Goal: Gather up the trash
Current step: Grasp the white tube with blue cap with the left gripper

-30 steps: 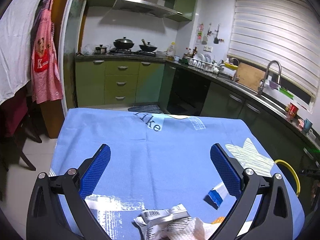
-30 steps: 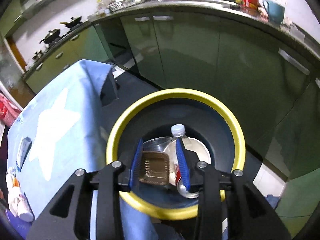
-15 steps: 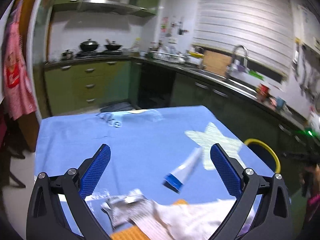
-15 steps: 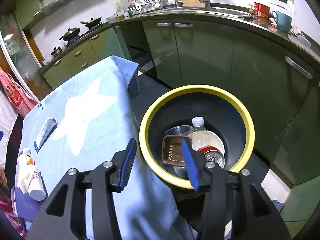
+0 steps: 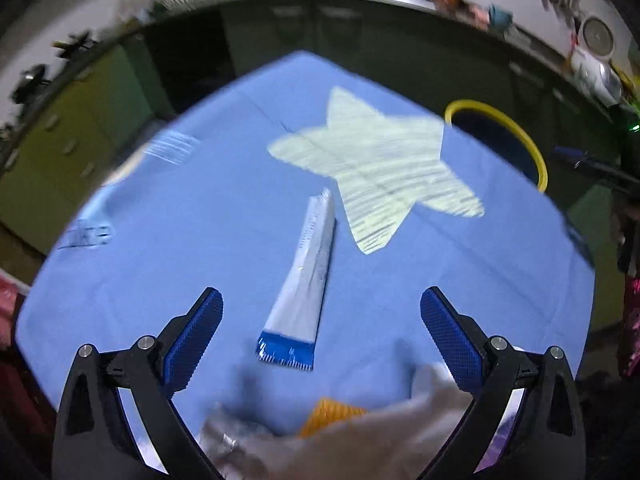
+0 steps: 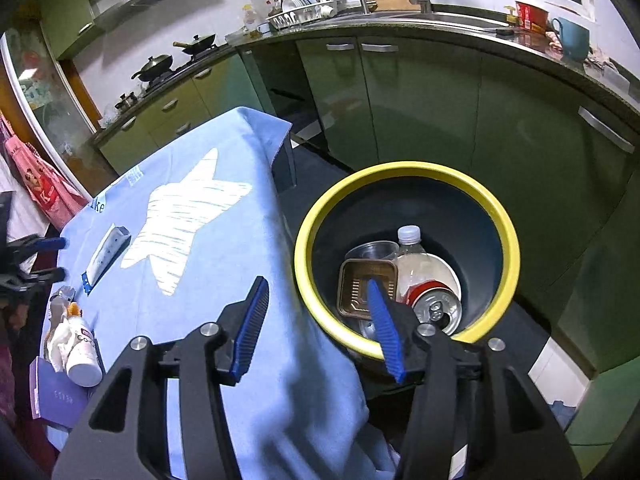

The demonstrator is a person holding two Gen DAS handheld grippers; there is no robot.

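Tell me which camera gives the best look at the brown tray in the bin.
The right wrist view: it looks down into the yellow-rimmed bin, where the brown tray lies beside a bottle and a can. The left wrist view shows only the bin's rim, nothing inside.

A table under a blue cloth (image 6: pixel 208 280) with a pale star print carries a white-and-blue tube (image 5: pixel 304 280) near its middle; at one edge lie a crumpled wrapper (image 6: pixel 60 300), a white cup (image 6: pixel 82 354) on its side and a purple booklet (image 6: pixel 54 398).

blue star-print tablecloth (image 6: pixel 224 264), green cabinets (image 6: pixel 420 92), teal mug (image 6: pixel 572 38) on counter
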